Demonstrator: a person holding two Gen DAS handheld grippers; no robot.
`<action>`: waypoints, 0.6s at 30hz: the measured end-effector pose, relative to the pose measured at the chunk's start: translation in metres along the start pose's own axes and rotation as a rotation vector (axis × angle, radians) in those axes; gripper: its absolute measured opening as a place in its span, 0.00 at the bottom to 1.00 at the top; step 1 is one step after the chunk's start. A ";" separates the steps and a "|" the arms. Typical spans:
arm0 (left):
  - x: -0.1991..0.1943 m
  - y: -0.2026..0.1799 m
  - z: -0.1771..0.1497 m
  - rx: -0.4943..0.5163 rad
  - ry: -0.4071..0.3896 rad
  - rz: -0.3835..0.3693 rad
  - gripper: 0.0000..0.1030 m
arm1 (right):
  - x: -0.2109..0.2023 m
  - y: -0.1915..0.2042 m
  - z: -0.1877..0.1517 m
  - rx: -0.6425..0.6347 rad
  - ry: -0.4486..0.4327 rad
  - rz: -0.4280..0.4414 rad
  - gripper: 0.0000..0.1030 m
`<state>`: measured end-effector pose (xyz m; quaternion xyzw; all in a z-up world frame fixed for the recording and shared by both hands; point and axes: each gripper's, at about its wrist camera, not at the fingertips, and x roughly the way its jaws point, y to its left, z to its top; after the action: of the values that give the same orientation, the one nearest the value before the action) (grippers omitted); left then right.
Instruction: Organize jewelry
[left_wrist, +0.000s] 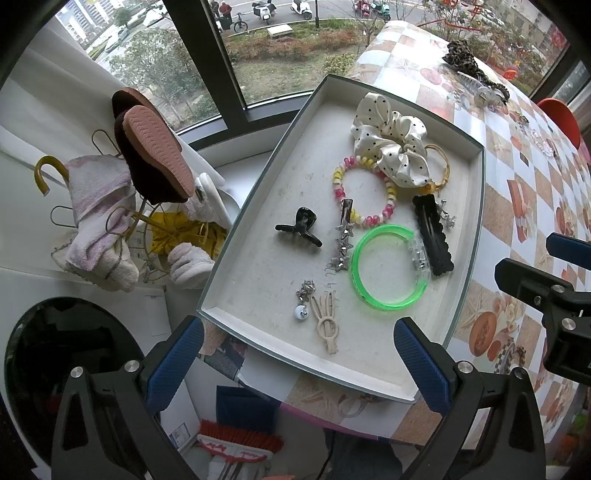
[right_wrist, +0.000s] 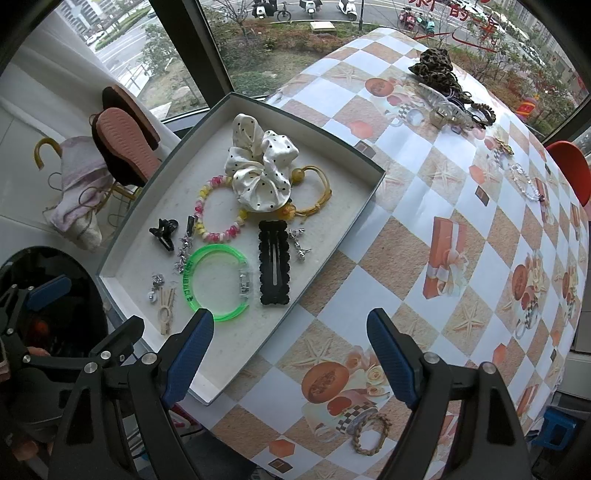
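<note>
Both grippers hang over the checked tablecloth (right_wrist: 461, 206), jaws spread wide with nothing between them: the left gripper (left_wrist: 299, 354) at the bottom of its view, the right gripper (right_wrist: 291, 350) low in its own. The shallow white tray (right_wrist: 236, 365) fills centre-left of the right view, holding a polka-dot scrunchie (right_wrist: 258, 170), a black snap clip (right_wrist: 274, 262) and a green bangle (right_wrist: 218, 284) with raised lettering too small to read. More pieces lie at upper right, near a leopard scrunchie (right_wrist: 436, 68). Red characters on the window glass (right_wrist: 454, 16) look like Chinese, only partly legible.

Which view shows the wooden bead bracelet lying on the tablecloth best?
The right wrist view: the wooden bead bracelet lies whole and unobstructed on the tablecloth, below the claw. The left wrist view does not show it.
</note>
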<state>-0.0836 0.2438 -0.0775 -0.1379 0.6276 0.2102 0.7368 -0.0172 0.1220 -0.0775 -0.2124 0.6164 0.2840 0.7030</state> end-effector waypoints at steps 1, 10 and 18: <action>0.000 0.000 0.000 0.000 -0.001 0.000 1.00 | 0.000 0.000 0.000 0.000 0.000 0.000 0.84; 0.002 0.004 -0.004 -0.005 0.010 0.001 1.00 | -0.001 0.000 0.001 0.002 0.001 0.000 0.84; -0.001 0.003 -0.005 0.004 0.000 0.011 1.00 | 0.001 0.006 -0.004 -0.001 0.002 0.002 0.84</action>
<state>-0.0892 0.2442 -0.0773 -0.1331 0.6289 0.2131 0.7358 -0.0235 0.1242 -0.0791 -0.2121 0.6172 0.2849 0.7021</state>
